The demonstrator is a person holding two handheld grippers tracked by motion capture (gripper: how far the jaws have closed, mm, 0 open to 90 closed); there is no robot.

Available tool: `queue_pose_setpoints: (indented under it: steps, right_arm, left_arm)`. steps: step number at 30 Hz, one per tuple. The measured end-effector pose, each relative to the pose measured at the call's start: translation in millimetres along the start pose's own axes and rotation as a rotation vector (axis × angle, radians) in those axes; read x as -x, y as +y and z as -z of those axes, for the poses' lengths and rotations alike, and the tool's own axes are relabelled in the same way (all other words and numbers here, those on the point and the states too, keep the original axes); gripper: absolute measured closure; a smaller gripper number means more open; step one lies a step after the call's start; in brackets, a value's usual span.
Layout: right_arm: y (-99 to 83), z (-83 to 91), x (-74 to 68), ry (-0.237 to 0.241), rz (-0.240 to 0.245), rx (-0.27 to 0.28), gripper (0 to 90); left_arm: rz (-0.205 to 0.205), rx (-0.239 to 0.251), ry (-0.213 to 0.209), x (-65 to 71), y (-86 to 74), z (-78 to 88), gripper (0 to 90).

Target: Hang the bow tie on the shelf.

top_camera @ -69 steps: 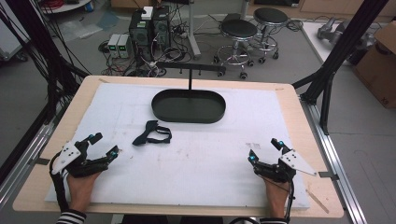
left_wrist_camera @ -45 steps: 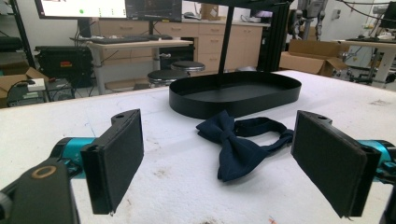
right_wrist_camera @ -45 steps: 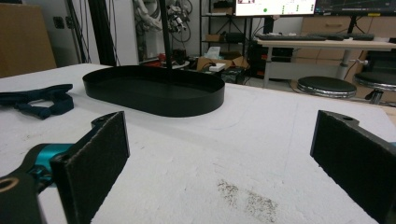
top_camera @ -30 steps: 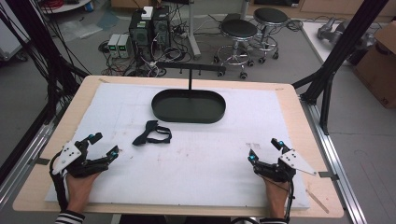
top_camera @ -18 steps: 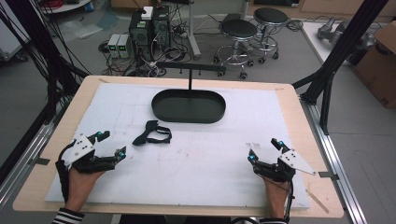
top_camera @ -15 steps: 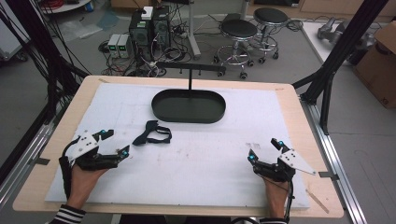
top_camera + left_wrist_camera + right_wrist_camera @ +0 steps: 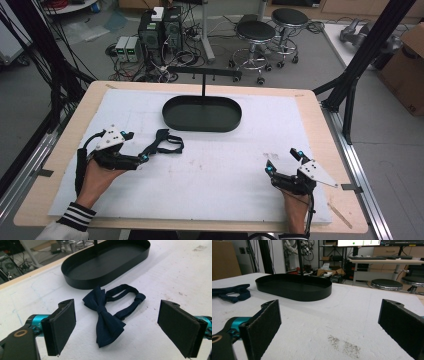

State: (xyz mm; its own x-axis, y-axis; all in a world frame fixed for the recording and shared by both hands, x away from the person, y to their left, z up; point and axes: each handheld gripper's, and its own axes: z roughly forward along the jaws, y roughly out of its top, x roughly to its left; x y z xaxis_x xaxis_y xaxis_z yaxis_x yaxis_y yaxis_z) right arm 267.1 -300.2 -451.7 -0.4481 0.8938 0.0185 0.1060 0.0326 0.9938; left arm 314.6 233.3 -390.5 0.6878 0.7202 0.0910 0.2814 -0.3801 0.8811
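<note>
Both grippers, left (image 7: 116,326) and right (image 7: 332,330), had jaws spread wide, navy bow tie (image 7: 106,315) lay beside oval black tray (image 7: 75,281), stand post cropped.

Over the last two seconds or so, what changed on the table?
The left gripper moved forward and inward toward the bow tie, open, and now has it lined up between its fingers without touching it. Nothing taken hold of. The right gripper, the bow tie and the black oval tray stayed put.
</note>
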Motion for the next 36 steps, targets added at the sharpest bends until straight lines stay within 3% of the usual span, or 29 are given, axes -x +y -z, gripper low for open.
queue_pose_setpoints:
  steps: [11, 14, 18, 22, 33, 36]
  right_arm:
    - [-0.1, 0.0, -0.4, 0.002, 0.006, 0.001, 3.6]
    - [-0.2, 0.4, -0.3, 0.003, -0.005, 0.000, 3.6]
    - [-0.2, 0.5, 0.5, 0.004, -0.012, 0.004, 3.6]
    - [-0.3, 1.1, 0.7, 0.005, -0.007, 0.009, 3.6]
    - [-0.5, 1.4, 1.8, 0.001, -0.018, 0.017, 3.6]
    - [-0.5, 1.5, 1.7, 0.002, -0.022, 0.016, 3.6]
  left_arm:
    - [-0.028, -0.206, -0.019, -3.6, -4.0, -33.3, 15.5]
    - [-0.034, -0.258, -0.012, -1.0, -5.2, -40.8, 15.5]
    - [-0.062, -0.313, 0.032, 3.1, -7.2, -49.8, 15.8]
    - [-0.072, -0.342, 0.058, 5.4, -7.1, -55.7, 17.2]
    - [-0.092, -0.391, 0.078, 9.4, -9.0, -68.0, 22.5]
    - [-0.084, -0.388, 0.089, 9.0, -7.9, -68.6, 29.4]
